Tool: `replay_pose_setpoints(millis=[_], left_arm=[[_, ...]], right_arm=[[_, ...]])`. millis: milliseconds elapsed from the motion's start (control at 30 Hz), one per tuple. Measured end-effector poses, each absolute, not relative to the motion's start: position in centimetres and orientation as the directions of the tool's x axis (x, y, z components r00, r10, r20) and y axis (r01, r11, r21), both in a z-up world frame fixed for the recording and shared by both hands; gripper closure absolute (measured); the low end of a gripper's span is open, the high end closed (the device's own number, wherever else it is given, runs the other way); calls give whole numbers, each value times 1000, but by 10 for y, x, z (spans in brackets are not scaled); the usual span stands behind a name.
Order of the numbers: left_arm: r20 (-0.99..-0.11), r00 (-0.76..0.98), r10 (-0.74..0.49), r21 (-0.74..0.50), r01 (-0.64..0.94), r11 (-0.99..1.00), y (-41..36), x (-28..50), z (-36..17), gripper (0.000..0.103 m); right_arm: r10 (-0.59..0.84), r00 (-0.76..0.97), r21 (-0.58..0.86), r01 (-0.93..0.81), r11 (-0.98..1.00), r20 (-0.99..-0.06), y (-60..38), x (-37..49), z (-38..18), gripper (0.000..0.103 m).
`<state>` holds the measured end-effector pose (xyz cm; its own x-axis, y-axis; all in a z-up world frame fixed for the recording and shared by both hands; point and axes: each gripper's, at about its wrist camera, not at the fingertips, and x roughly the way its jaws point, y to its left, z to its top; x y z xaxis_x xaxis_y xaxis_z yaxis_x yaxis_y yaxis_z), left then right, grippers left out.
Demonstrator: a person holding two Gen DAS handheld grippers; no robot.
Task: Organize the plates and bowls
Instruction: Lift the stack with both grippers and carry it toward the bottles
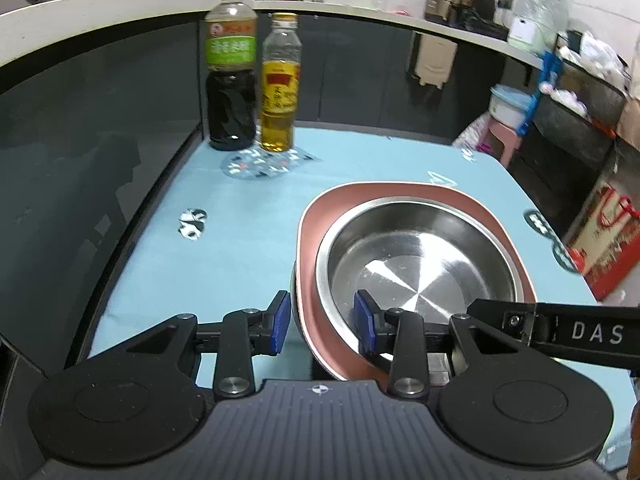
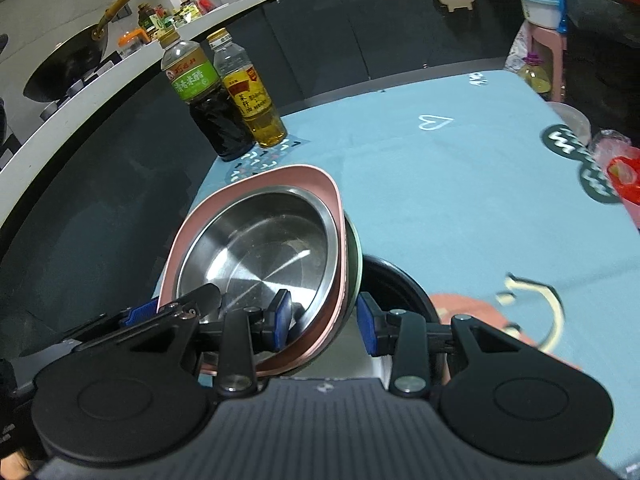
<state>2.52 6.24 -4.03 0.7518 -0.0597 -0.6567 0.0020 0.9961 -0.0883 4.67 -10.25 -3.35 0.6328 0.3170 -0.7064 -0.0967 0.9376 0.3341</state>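
Stacking well advanced: steel bowl (image 1: 420, 264) nested in pink plate (image 1: 316, 320) above the table (image 1: 248, 220), both hand-held grippers, left (image 1: 322, 322) and right (image 2: 322, 322), spread astride its rim; dark bowl (image 2: 400, 280) left

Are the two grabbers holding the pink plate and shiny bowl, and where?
Both grippers, left and right, straddle the near rims of the pink plate and steel bowl stack, jaws open; a real hold cannot be told.

Home kitchen: wok (image 2: 66, 66), condiment bottles (image 1: 231, 76).
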Motion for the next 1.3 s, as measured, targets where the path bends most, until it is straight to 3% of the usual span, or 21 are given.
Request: replay_pose_setpoints(millis=[900, 1300], left_arm=[[-692, 716, -87, -49, 75, 996, 47, 3, -57, 67], [-697, 709, -106, -72, 78, 994, 50, 2, -53, 65]], right_arm=[[306, 600, 359, -33, 933, -739, -118, 20, -58, 65], [297, 640, 356, -40, 934, -708, -122, 14, -49, 51]])
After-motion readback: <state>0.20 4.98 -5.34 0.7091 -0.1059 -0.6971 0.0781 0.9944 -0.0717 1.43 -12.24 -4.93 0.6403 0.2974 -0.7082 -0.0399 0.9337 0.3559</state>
